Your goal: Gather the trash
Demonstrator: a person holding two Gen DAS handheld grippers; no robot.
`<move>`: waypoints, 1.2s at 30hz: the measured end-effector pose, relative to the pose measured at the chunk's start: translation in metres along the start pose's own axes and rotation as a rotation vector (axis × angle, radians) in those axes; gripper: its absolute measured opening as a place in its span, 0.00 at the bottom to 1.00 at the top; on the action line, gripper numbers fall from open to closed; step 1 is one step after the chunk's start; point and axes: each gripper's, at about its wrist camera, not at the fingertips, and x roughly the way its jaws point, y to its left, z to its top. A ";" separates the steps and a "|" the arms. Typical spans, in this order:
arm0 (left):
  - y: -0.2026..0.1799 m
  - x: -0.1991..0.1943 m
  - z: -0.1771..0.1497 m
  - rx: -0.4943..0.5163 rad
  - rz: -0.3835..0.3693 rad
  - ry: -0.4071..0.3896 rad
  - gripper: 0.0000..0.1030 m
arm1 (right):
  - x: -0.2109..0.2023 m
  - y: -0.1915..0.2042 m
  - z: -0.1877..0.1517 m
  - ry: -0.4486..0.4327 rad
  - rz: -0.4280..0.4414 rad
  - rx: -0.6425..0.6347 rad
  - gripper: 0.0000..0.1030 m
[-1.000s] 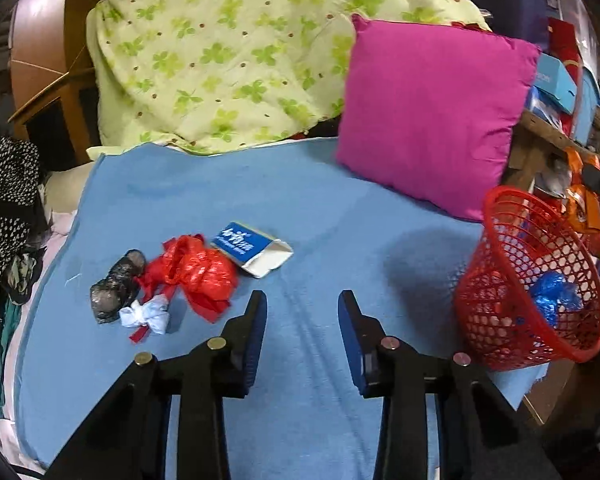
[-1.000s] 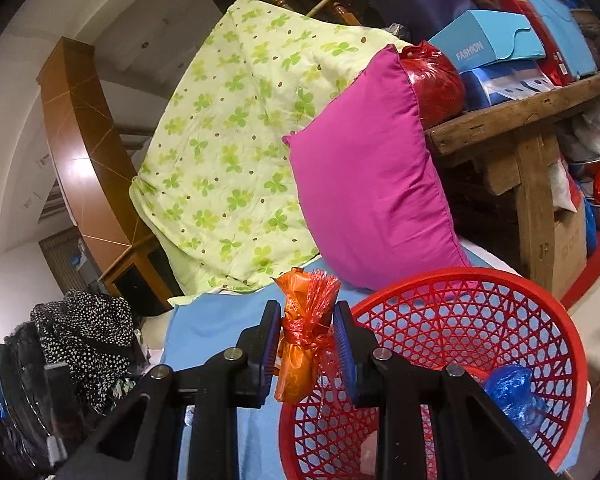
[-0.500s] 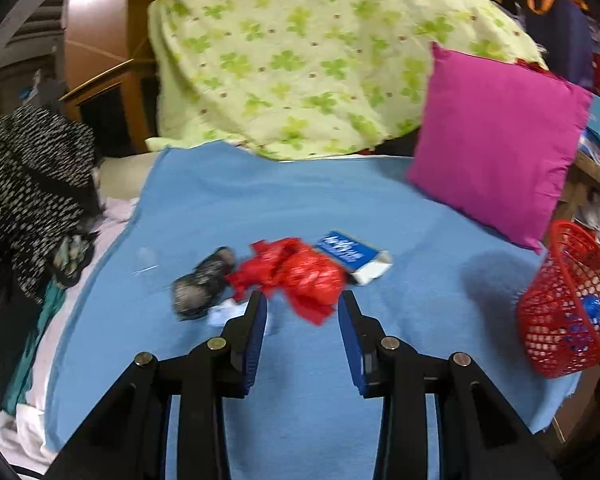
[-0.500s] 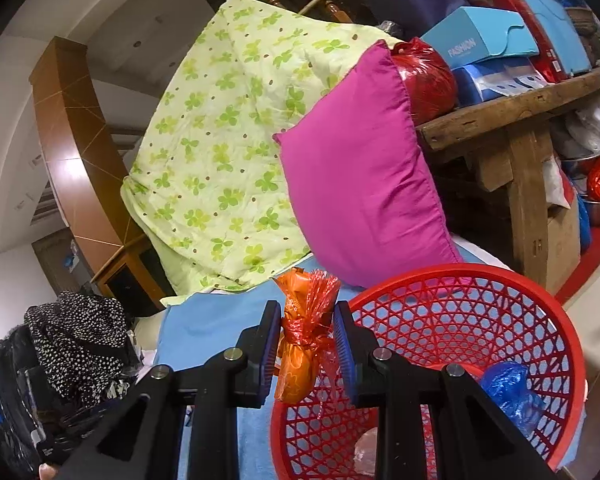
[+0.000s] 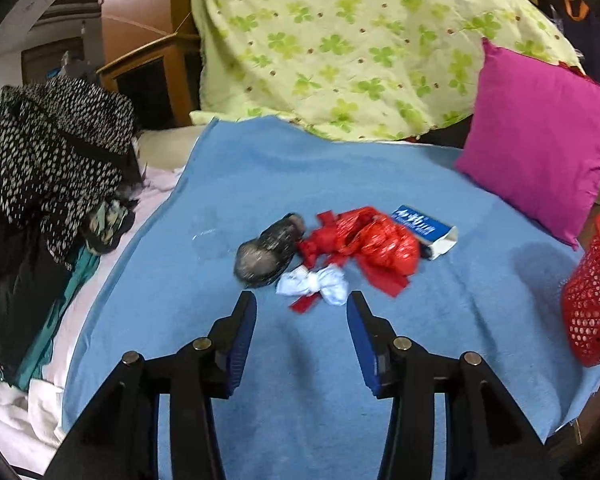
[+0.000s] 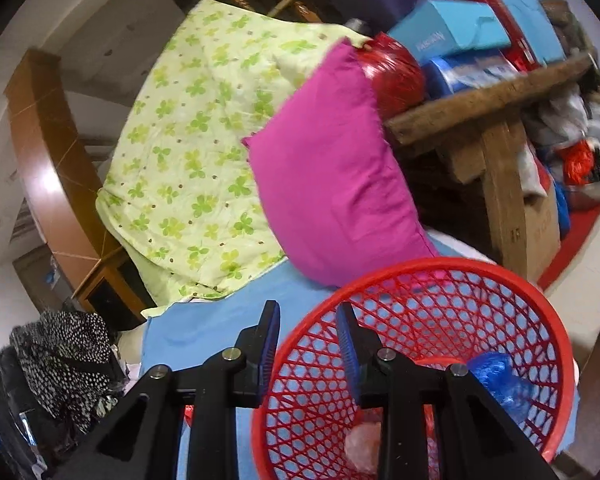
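Observation:
On the blue blanket (image 5: 340, 380) lies a trash pile: a dark crumpled bag (image 5: 266, 256), a red plastic bag (image 5: 374, 244), a small white crumpled wrapper (image 5: 316, 286) and a blue-and-white carton (image 5: 424, 226). My left gripper (image 5: 301, 308) hovers just short of the white wrapper; its jaws are opening and nothing is between them. My right gripper (image 6: 308, 308) hangs over the near rim of the red mesh basket (image 6: 440, 268), jaws slightly apart and empty. Inside the basket lie a blue bag (image 6: 496, 380) and a pale scrap (image 6: 364, 444). The basket (image 5: 594, 300) sits at the bed's right edge.
A magenta pillow (image 5: 540, 152) leans at the back right against a green-flowered quilt (image 5: 340, 48). Black-and-white dotted clothes (image 5: 56, 152) pile up off the bed's left side. A wooden bench (image 6: 496, 92) loaded with boxes stands beyond the basket.
The left gripper swung left across the bed to the trash pile and its jaws widened. The orange wrapper that the right gripper pinched is gone from between its fingers.

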 end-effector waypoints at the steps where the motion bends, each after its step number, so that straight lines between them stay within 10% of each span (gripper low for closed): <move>1: 0.002 0.002 -0.001 -0.004 0.000 0.005 0.47 | -0.001 0.007 -0.001 -0.013 0.007 -0.022 0.32; 3: 0.008 0.005 -0.004 -0.014 0.001 0.014 0.48 | -0.005 0.024 -0.004 -0.042 0.042 -0.071 0.41; 5: 0.011 0.008 -0.007 -0.017 0.004 0.018 0.52 | -0.007 0.041 -0.010 -0.070 0.082 -0.110 0.70; 11: 0.016 0.021 -0.014 -0.017 0.003 0.038 0.57 | -0.003 0.105 -0.038 -0.080 0.217 -0.269 0.70; 23: 0.005 0.114 -0.018 0.058 0.004 0.183 0.71 | 0.133 0.139 -0.131 0.410 0.099 -0.294 0.70; 36: 0.023 0.174 -0.013 -0.029 0.104 0.160 1.00 | 0.189 0.129 -0.167 0.417 -0.056 -0.499 0.70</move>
